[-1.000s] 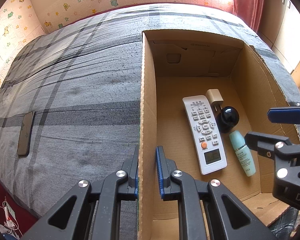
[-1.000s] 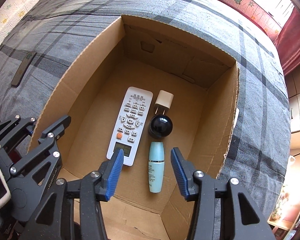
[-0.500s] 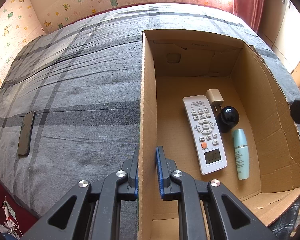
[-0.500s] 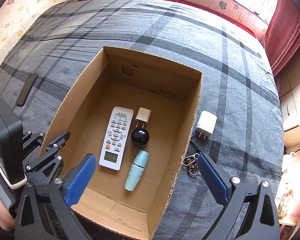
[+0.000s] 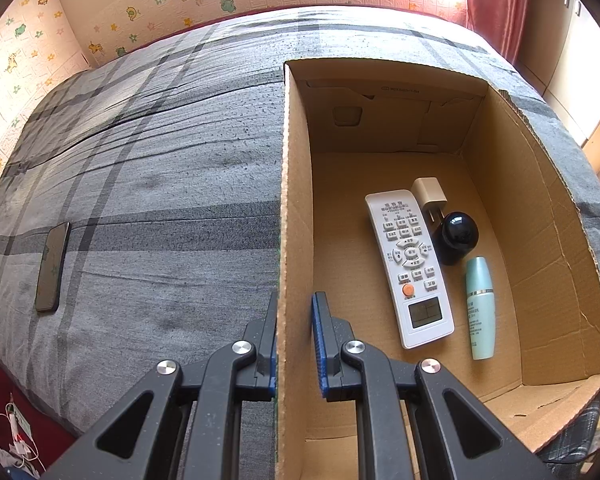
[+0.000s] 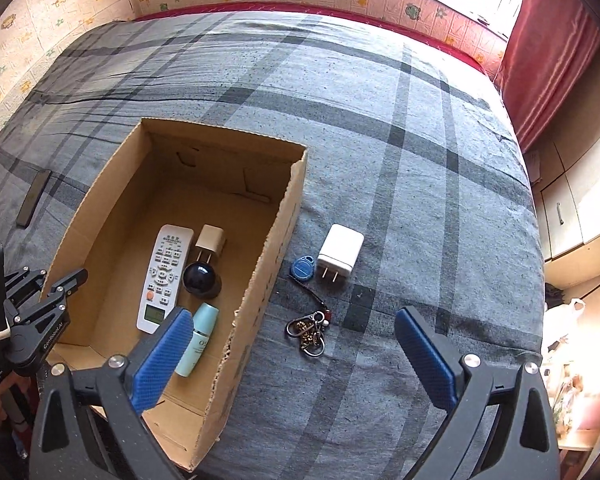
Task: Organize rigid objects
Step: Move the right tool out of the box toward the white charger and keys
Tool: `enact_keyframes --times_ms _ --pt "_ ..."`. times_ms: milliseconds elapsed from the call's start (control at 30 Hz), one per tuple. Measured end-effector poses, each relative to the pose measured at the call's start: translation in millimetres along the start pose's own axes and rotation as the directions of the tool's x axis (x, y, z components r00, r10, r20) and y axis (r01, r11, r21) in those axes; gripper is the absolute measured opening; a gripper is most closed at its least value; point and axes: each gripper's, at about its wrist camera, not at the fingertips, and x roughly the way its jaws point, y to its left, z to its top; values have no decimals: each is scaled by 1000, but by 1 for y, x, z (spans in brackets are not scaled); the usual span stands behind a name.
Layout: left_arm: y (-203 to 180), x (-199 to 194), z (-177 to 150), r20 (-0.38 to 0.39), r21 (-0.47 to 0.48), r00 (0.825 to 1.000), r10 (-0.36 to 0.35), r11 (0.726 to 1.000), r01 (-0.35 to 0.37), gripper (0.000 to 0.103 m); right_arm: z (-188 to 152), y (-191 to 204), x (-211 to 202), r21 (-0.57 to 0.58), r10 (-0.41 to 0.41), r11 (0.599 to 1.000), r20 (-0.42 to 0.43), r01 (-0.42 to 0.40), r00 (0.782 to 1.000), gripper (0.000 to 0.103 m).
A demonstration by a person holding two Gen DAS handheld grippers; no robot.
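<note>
The left gripper was clenched on the left wall of the cardboard box, one pad outside and one inside. Inside the box lay a white remote, a beige plug, a black ball and a pale green bottle, close together on the floor toward the right side. The right gripper hovered with its jaws spread wide and nothing between the pads. On the grey plaid bedcover, just right of the box, a white charger, a blue key fob and a key ring lay ahead of the jaws, the key ring nearest. A dark phone lay far to the left.
</note>
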Motion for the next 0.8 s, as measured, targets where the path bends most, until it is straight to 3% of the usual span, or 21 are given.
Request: enact_keyframes --times_ms 267,467,800 --pt "0 0 0 -2 0 1000 1 1000 -1 14 -11 -31 23 48 -23 999 -11 24 1000 103" --pt "0 0 0 -3 0 1000 2 1000 -2 14 -22 -46 49 77 11 997 -22 -9 1000 103" --pt "-1 0 0 -3 3 1000 3 1000 -3 14 -37 -50 96 17 54 998 -49 -53 997 102"
